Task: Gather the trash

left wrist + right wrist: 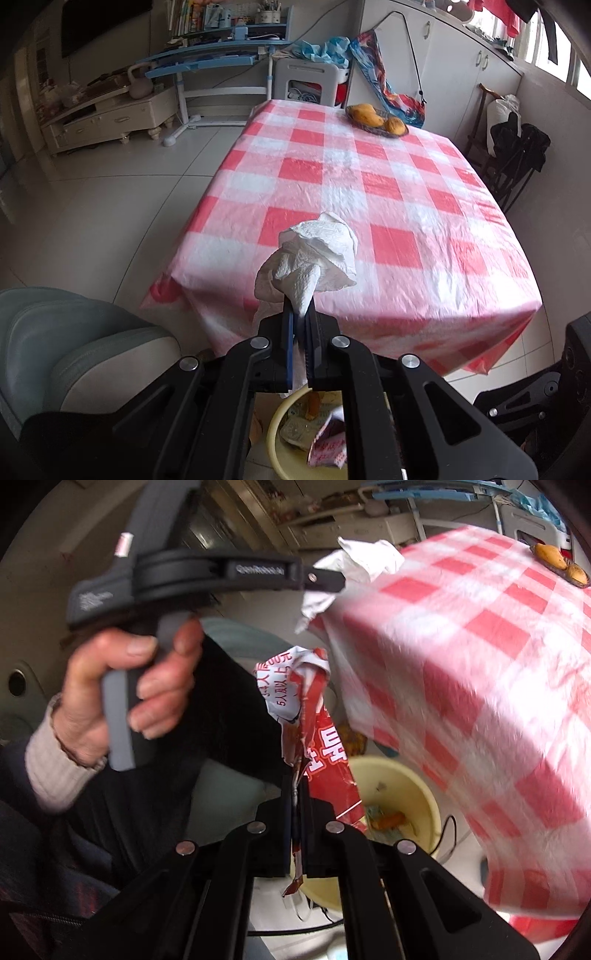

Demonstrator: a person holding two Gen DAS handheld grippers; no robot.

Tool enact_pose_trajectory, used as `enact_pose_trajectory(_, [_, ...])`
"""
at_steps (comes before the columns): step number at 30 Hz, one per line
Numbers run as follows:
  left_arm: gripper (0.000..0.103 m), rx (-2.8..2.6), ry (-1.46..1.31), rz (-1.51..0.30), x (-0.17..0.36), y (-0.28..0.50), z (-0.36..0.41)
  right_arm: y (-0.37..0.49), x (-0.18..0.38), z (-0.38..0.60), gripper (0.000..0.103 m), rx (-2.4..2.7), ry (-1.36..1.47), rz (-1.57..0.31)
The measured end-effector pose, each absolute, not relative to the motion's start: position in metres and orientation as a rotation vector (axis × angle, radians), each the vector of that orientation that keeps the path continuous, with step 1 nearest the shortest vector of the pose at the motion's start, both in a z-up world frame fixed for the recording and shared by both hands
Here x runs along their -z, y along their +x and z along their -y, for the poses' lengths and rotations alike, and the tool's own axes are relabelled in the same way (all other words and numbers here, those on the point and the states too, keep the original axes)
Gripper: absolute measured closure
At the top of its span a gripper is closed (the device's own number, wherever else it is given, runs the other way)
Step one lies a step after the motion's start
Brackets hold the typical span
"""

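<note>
My left gripper (300, 314) is shut on a crumpled white paper towel (314, 258), held in the air off the near edge of the table. A yellow bin (275, 424) stands on the floor under it and holds trash, including a red-and-white wrapper (328, 443). My right gripper (295, 786) is shut on a red-and-white printed wrapper (314, 716), held above the same yellow bin (424, 797). The right wrist view also shows the left gripper (341, 581) from the side, with the paper towel (365, 559) in it.
The table has a red-and-white checked cloth (369, 184) with a dish of orange fruit (376, 118) at its far end. A grey-green seat (74, 343) stands at the near left. A dark chair (517, 155) is at the right. A cable (448, 830) lies by the bin.
</note>
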State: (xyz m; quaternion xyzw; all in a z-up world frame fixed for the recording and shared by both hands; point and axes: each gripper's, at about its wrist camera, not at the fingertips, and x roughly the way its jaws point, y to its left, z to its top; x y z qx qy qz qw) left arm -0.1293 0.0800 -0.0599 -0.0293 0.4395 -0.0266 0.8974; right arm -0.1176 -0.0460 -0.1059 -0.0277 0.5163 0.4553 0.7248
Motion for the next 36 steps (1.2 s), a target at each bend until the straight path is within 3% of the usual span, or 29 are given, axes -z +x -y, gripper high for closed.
enact_pose_trajectory(4, [0.098,0.075,-0.058,-0.937,0.065,-0.144,-0.075,-0.116,0.107,0.052,0.091,-0.945,-0.062,-1.148])
enact_pose_trajectory(6, [0.098,0.090,-0.062,-0.962,0.070,-0.153,-0.071,-0.118,0.100,0.058,0.070,-0.911,-0.047,-1.111])
enact_pose_trajectory(7, [0.098,0.097,-0.065,-0.972,0.072,-0.157,-0.070,-0.118,0.094,0.063,0.054,-0.878,-0.040,-1.075])
enact_pose_trajectory(8, [0.098,0.109,-0.071,-0.991,0.076,-0.163,-0.068,-0.120,0.090,0.067,0.048,-0.853,-0.036,-1.049])
enact_pose_trajectory(10, [0.098,0.124,-0.073,-1.017,0.081,-0.169,-0.064,-0.120,0.083,0.076,0.048,-0.802,-0.021,-1.004])
enact_pose_trajectory(17, [0.096,0.208,-0.046,-1.185,0.114,-0.200,-0.042,-0.117,0.065,0.098,0.031,-0.561,-0.070,-0.844])
enact_pose_trajectory(20, [0.074,0.195,-0.005,-1.191,0.117,-0.205,-0.036,-0.114,0.061,0.109,0.029,-0.482,-0.064,-0.801])
enact_pose_trajectory(22, [0.049,0.169,0.019,-1.155,0.112,-0.208,-0.035,-0.111,0.057,0.116,0.026,-0.427,-0.055,-0.774])
enact_pose_trajectory(25, [0.034,0.120,0.068,-1.074,0.102,-0.212,-0.032,-0.110,0.053,0.118,0.022,-0.356,-0.062,-0.735])
enact_pose_trajectory(31, [0.018,0.058,0.123,-0.953,0.086,-0.212,-0.031,-0.124,0.047,0.124,0.018,-0.289,-0.071,-0.693])
enact_pose_trajectory(36, [0.014,0.036,0.105,-0.899,0.075,-0.211,-0.035,-0.128,0.045,0.118,0.015,-0.258,-0.131,-0.655])
